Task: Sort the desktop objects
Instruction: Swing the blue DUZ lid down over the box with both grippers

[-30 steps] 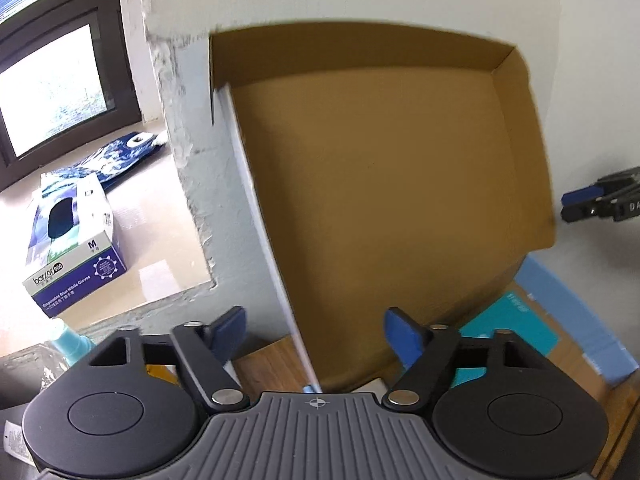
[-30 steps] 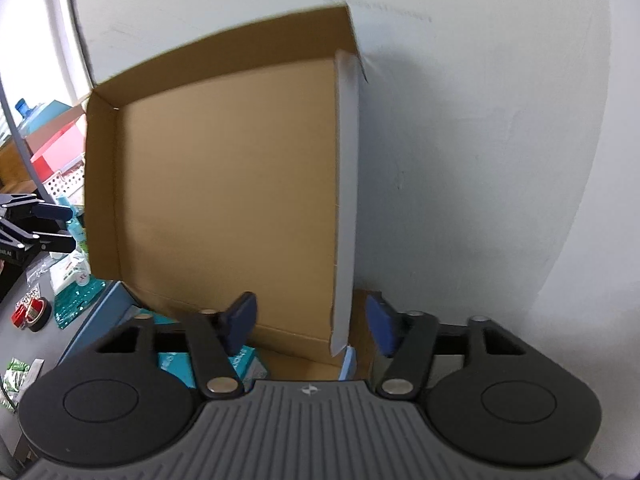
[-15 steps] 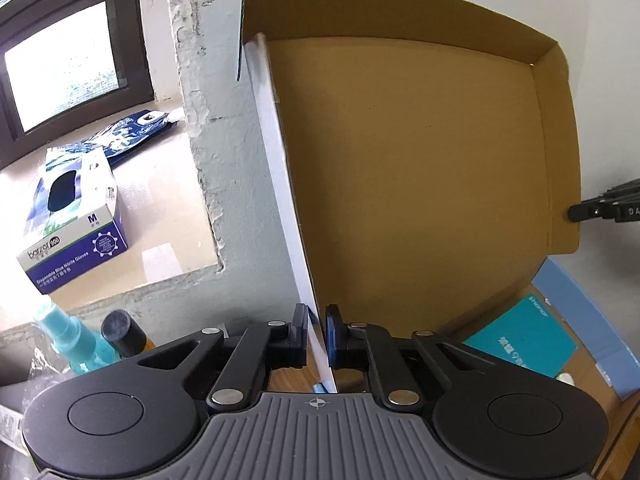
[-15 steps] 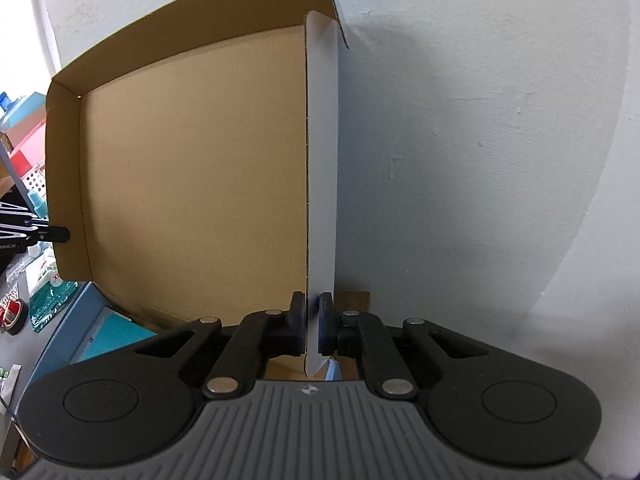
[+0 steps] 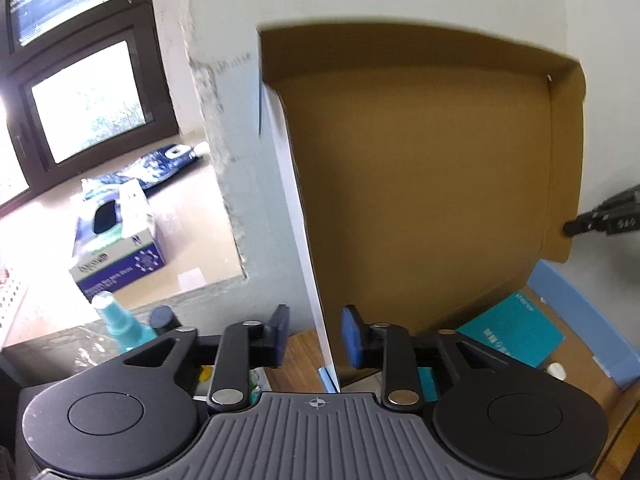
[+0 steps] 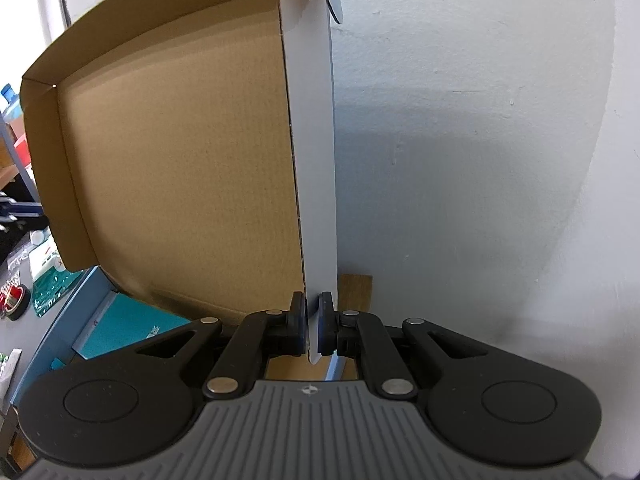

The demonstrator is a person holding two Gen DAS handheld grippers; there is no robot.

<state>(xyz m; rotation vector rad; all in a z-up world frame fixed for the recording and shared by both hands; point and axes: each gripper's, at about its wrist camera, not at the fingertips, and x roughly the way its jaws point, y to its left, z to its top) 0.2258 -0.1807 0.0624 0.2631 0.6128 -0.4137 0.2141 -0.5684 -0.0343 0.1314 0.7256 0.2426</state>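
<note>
A blue box's brown cardboard lid [image 5: 420, 180] stands raised against the wall, also seen in the right wrist view [image 6: 180, 168]. My left gripper [image 5: 316, 334] straddles the lid's white left side flap [image 5: 288, 200]. Its jaws are opening, and the blue pads [image 5: 352, 336] stand clear of the flap on both sides. My right gripper [image 6: 313, 320] is shut on the lid's white right side flap [image 6: 312, 140], near its lower end. The right gripper's tips [image 5: 600, 220] show past the lid's far edge in the left wrist view.
Inside the blue box [image 5: 580, 312] lies a teal booklet [image 5: 512, 328]. A glove box [image 5: 116, 256] sits on the window sill, with a teal spray bottle [image 5: 120, 324] below it. A tape roll [image 6: 14, 300] and packets lie at far left. The white wall [image 6: 460, 160] is close behind.
Both grippers closed on the lid's side flaps. The left jaws have since parted off their flap; the right stays clamped. The left view has pulled back slightly.
</note>
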